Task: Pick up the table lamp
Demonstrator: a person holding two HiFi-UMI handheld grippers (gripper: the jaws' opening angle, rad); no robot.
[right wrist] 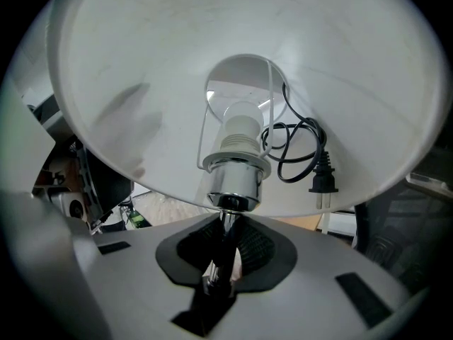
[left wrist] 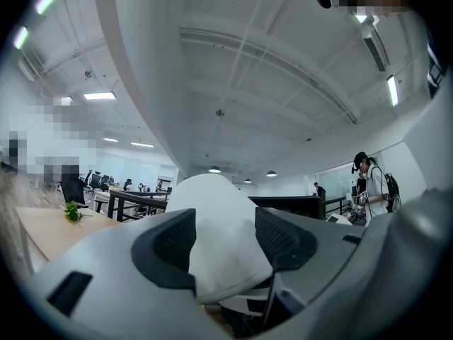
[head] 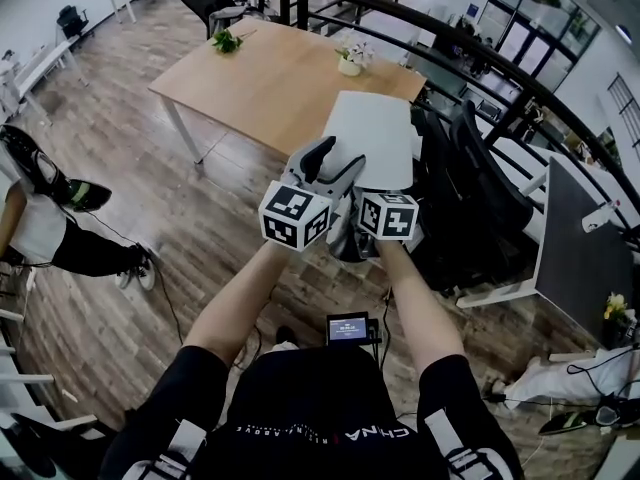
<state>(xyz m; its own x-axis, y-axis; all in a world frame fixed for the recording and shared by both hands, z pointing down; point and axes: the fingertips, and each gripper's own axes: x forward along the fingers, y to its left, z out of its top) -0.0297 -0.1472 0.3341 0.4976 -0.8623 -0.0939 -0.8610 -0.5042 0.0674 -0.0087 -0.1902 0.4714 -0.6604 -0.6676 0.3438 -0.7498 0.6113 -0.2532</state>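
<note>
The table lamp is off the ground, carried between both grippers. Its white shade shows in the head view just beyond the marker cubes. In the left gripper view the shade fills the gap between the two black pads, and my left gripper is shut on it. From below, the right gripper view shows the shade's inside, the bulb socket, and the coiled black cord with its plug. My right gripper is shut on the chrome stem under the socket. The lamp's base is hidden.
A wooden table with two small potted plants stands ahead on the plank floor. A black office chair and a curved dark railing lie to the right. One person sits at the left; another stands far off.
</note>
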